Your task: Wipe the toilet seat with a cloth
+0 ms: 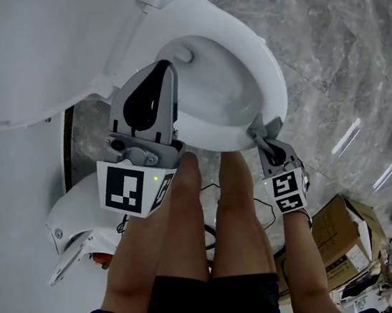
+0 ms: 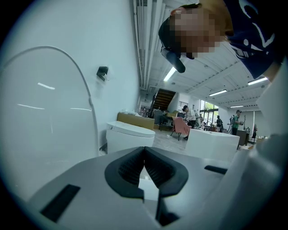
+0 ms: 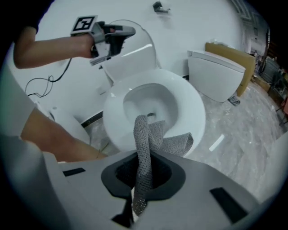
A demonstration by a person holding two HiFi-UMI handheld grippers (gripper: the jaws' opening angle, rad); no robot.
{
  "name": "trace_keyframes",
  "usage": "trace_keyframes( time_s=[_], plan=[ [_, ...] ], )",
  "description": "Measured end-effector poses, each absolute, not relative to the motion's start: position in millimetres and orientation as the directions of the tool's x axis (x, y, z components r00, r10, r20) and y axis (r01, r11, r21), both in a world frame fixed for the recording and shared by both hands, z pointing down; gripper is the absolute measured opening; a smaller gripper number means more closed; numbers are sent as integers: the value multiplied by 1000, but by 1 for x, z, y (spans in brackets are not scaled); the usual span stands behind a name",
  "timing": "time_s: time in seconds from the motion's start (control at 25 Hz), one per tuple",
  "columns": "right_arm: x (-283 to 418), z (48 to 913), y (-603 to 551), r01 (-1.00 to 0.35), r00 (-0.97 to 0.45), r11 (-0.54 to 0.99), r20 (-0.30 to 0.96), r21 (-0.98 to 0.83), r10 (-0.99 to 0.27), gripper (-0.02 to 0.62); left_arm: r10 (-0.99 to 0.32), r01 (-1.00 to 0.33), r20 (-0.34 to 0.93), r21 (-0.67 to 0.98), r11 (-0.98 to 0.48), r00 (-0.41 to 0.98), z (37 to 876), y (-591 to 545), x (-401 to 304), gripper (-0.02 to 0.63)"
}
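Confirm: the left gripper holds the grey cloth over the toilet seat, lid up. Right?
Wrong gripper. The right gripper holds the grey cloth over the toilet seat, lid up; the right gripper view shows the cloth pinched between its jaws. The left gripper is shut on nothing.

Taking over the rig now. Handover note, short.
Left gripper: shut, empty, held up in front of the raised lid.
Right gripper: shut on the grey cloth, at the front edge of the toilet seat. I cannot tell whether the cloth touches the seat.
Done: the cloth is in the gripper and at the seat, the lid is up and the seat is down.
Left: wipe round the seat. Nothing shows how much has been wiped already.
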State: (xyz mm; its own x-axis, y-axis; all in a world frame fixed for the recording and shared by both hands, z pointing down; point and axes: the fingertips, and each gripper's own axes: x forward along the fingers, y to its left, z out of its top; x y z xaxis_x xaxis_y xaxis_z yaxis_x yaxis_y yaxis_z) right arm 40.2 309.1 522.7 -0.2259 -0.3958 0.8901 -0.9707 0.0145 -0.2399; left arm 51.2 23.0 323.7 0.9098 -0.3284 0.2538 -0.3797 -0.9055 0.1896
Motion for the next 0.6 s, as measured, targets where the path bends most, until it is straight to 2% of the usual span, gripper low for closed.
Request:
trace_keyframes(
  time_s=[0.08,0.16,0.32,0.6],
  plan=[
    [17,524,321,-957,-287,58,887,-286,-361,28,-326,-378,255,190,-906,910,324,22,54,20],
    [13,528,331,-956,-290,60,895,-288,-340,29,-324,-376,256,190,-907,911,325,21,57,20],
    [42,528,334,-971,-225,5,906,-239,-359,28,-319,-373,261,194,-907,911,328,20,62,20],
    [91,524,306,-990,-130,6,908,-139,-399,29,-317,-372,259,203,-906,913,332,17,70,20]
  ],
)
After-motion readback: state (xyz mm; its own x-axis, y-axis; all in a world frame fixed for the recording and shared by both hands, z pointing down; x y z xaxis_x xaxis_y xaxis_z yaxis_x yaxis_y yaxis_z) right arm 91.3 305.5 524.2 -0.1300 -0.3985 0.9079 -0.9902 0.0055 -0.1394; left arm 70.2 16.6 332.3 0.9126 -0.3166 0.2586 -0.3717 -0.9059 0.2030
